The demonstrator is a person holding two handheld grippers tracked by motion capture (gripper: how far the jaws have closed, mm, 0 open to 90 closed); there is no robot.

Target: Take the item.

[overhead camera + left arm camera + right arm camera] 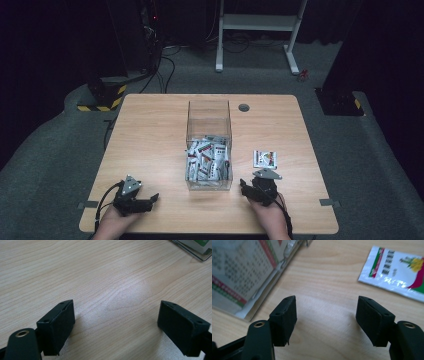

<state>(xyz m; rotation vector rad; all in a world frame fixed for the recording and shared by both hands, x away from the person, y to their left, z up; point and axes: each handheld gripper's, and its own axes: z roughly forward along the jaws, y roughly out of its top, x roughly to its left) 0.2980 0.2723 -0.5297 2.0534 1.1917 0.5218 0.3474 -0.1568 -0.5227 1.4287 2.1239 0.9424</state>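
High view: a wooden desk is being seen from above, with a clear box standing near its middle and holding a heap of small packets in its near half. A single sachet is lying flat on the desk just right of the box, apart from its wall. The right gripper is being held low over the desk near the front edge, just in front of the sachet and beside the box's near right corner. The left gripper is being held at the front left of the desk, well apart from the box, with its jaws pointing toward the right.

Left gripper view: the jaws of the left gripper are being kept wide apart, released, with bare desk between them. A corner of the clear box is being shown at the top right.

Right gripper view: the jaws of the right gripper are being held apart, released, with nothing gripped and bare wood between them. The sachet, white with red and green stripes and a yellow picture, is being seen ahead and to the right of the jaws, not touched by them. The wall of the clear box, with printed packets pressed behind it, is being seen at the upper left.
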